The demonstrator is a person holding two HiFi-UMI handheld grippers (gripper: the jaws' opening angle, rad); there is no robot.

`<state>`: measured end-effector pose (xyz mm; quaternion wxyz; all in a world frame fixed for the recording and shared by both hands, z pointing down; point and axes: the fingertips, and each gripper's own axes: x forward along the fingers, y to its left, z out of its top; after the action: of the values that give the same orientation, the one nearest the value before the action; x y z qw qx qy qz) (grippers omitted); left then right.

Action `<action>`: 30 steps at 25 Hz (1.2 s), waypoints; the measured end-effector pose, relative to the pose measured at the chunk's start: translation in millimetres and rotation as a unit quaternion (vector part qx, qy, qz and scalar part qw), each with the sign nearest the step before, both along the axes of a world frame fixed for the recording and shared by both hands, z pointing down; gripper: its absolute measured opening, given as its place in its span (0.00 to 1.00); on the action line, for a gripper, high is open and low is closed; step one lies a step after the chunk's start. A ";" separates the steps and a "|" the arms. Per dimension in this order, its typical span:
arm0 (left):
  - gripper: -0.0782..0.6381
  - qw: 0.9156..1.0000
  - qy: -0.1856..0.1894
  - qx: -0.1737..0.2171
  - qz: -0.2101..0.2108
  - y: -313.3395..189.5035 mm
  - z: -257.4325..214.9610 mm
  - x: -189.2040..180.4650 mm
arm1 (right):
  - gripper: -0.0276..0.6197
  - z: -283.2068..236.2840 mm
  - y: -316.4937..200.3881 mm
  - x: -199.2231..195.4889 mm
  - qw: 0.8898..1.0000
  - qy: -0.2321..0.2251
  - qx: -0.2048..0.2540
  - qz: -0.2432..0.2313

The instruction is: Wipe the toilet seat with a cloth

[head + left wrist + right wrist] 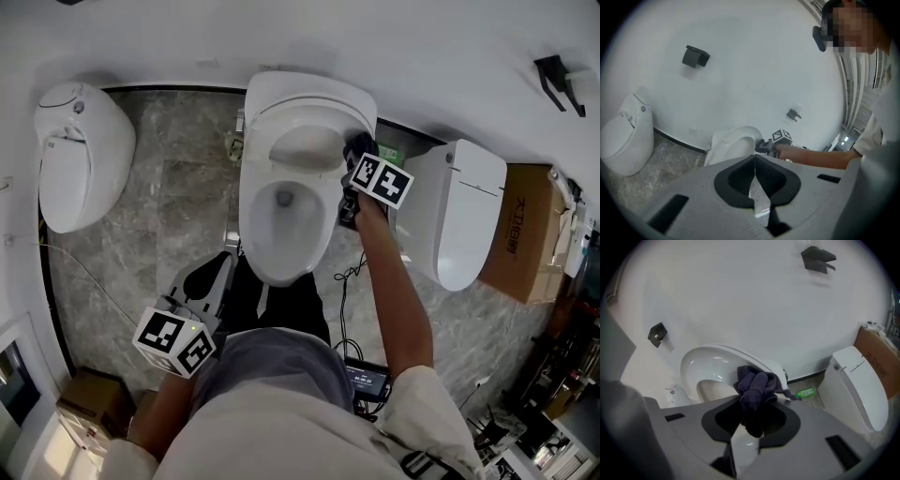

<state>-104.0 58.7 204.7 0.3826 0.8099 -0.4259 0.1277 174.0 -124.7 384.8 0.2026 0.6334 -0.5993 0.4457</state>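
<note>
Head view: right tongs at the far right rim of the toilet seat, dark cloth bunched there; left tongs low, beside the bowl's front.
Left gripper view: closed tight, holding nothing.
Right gripper view: clamped on the cloth, against the seat.

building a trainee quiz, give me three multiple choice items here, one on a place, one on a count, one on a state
1. Where is the cloth? A on the floor B at the seat of the open toilet C on the wall
2. How many toilets show in the head view? A one B two C three
3. How are the left gripper's jaws? A shut, nothing between B wide apart C shut on the cloth
Answers: B, the right gripper holds it there; C, the open one, a closed toilet left and right; A, they meet.
</note>
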 end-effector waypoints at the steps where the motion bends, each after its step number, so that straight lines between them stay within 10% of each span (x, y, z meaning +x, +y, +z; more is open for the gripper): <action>1: 0.12 1.000 0.002 0.001 0.000 -0.9 0.0 -1.2 | 0.17 -2.1 -0.6 -1.7 1.000 0.004 0.001 -0.005; 30: 0.12 0.998 0.060 -0.013 0.008 16.5 3.4 -11.4 | 0.17 -47.5 -24.8 -45.6 0.997 0.022 0.011 -0.077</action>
<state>-115.4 75.2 208.1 0.4173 0.8144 -0.3937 0.0877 128.4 -149.6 337.3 0.2427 0.5973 -0.6467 0.4075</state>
